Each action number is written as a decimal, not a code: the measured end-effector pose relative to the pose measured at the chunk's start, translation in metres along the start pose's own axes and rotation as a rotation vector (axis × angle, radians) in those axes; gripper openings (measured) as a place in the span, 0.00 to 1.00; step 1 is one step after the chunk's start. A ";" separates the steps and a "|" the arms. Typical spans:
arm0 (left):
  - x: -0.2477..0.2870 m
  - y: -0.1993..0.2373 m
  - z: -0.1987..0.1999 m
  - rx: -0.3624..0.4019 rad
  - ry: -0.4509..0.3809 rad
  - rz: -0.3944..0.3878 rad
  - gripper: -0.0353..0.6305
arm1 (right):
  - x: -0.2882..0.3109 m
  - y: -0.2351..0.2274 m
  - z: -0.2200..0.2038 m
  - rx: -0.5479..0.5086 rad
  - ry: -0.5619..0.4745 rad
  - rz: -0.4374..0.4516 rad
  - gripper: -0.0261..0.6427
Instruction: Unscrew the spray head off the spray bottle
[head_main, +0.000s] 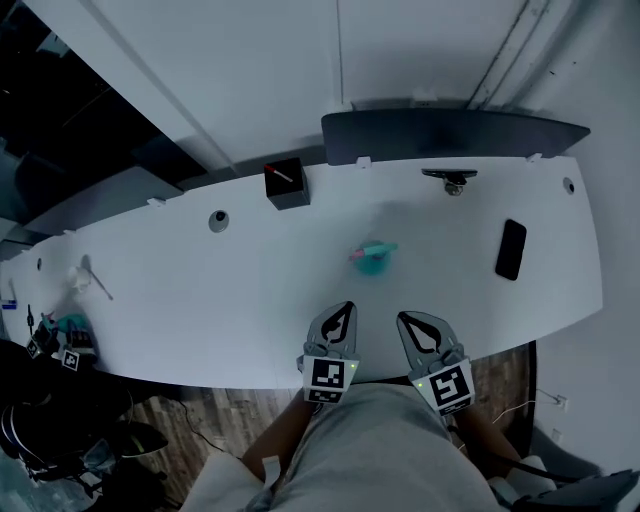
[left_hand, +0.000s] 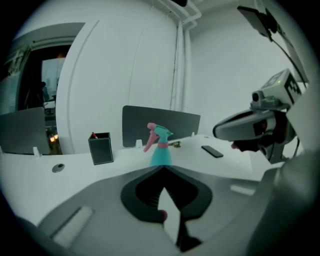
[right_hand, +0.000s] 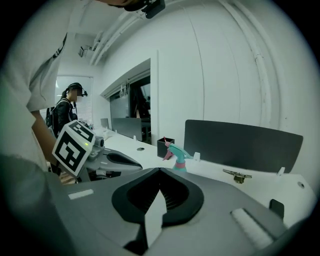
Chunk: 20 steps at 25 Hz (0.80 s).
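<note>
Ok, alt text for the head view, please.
Seen from above, a teal spray bottle stands on a white desk, untouched, beyond the left gripper and right gripper, both shut, at its near edge. A black phone lies to the right, a black box farther back.

White desk (head_main: 180, 300) w/ blk pen box (head_main: 287, 184), phone (head_main: 511, 249) at right, dark divider (head_main: 450, 135) behind.

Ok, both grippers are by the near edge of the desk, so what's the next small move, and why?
Probably open the left gripper and carry it forward toward the body of the spray bottle. Both it and the right gripper are shut and empty. The bottle stands upright on the desk ahead of them, untouched, with its spray head on.
</note>
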<state>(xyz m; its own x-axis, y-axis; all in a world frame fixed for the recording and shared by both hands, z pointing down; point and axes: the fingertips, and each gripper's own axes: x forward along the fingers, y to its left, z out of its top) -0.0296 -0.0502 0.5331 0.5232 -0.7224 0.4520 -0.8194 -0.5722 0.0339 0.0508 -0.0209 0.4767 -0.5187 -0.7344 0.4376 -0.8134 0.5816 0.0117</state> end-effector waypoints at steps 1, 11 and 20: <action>0.009 0.004 -0.002 0.016 0.007 -0.008 0.06 | 0.003 -0.005 -0.001 0.003 0.009 -0.015 0.04; 0.080 0.013 -0.036 0.028 0.103 0.006 0.44 | 0.005 -0.030 -0.011 0.013 0.078 0.018 0.04; 0.150 -0.001 -0.040 0.090 0.107 -0.099 0.79 | 0.004 -0.040 -0.020 0.002 0.121 0.037 0.04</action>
<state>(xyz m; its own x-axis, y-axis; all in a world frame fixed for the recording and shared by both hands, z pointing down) 0.0402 -0.1421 0.6364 0.5687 -0.6179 0.5429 -0.7380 -0.6748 0.0049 0.0867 -0.0404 0.4956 -0.5130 -0.6645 0.5434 -0.7949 0.6067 -0.0085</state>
